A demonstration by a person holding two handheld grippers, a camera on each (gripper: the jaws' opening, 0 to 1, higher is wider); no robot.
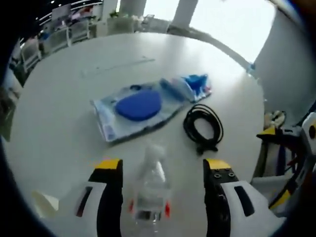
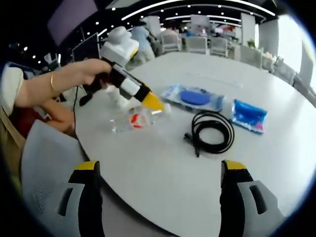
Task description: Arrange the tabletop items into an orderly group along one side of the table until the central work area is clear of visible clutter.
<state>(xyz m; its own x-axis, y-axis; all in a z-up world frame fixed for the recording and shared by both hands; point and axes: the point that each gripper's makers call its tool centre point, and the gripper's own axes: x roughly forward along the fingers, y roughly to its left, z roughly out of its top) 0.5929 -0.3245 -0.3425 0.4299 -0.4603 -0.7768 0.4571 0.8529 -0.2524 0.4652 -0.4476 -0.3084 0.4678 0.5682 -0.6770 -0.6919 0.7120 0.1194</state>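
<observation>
A clear plastic bottle (image 1: 150, 190) with a red label lies on the white round table (image 1: 64, 123), between the jaws of my left gripper (image 1: 163, 165), which is open and stands either side of it. Beyond it lie a round blue pad in a clear bag (image 1: 138, 106), a small blue packet (image 1: 197, 84) and a coiled black cable (image 1: 203, 127). In the right gripper view a hand holds the left gripper (image 2: 153, 104) over the bottle (image 2: 132, 121). My right gripper (image 2: 162, 168) is open over the table's near edge, short of the cable (image 2: 212, 131), the bag (image 2: 195, 97) and the packet (image 2: 249, 114).
The person's arm (image 2: 44, 89) reaches in from the left, above a grey chair seat (image 2: 42, 163) beside the table edge. White chairs (image 2: 197, 44) stand past the far rim. The right gripper (image 1: 291, 143) sits off the table's right side.
</observation>
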